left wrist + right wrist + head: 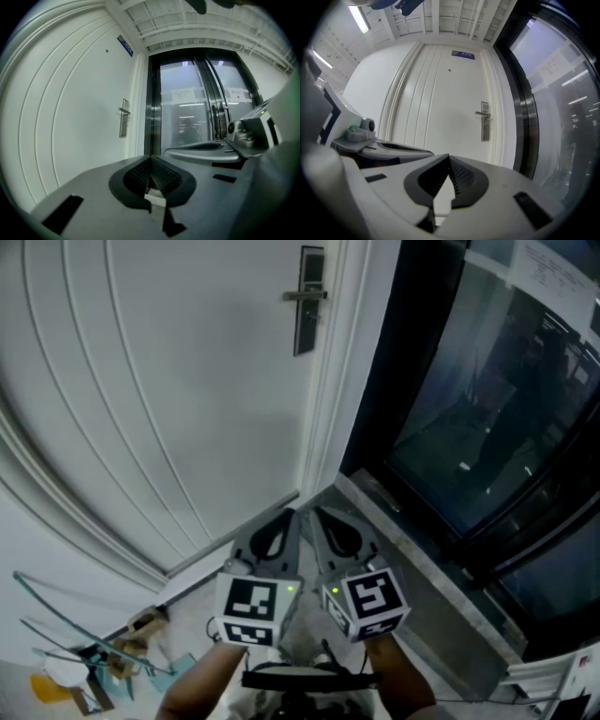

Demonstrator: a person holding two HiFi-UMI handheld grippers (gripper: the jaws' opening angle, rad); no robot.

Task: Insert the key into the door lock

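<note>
A white panelled door (169,381) stands ahead, with a dark lock plate and metal lever handle (307,298) near its right edge. The same handle (123,123) shows small and far in the left gripper view, and the handle (484,121) also shows in the right gripper view. My left gripper (289,516) and right gripper (317,513) are held side by side low in front of the door, well short of the lock. The left gripper (151,160) is shut, tips touching. The right gripper (449,157) is shut too. No key is visible in either.
Dark glass doors (487,399) with a metal frame stand right of the door, above a stone threshold (422,549). A glass sheet and orange clutter (84,662) lie on the floor at lower left. A small blue sign (462,55) hangs above the door.
</note>
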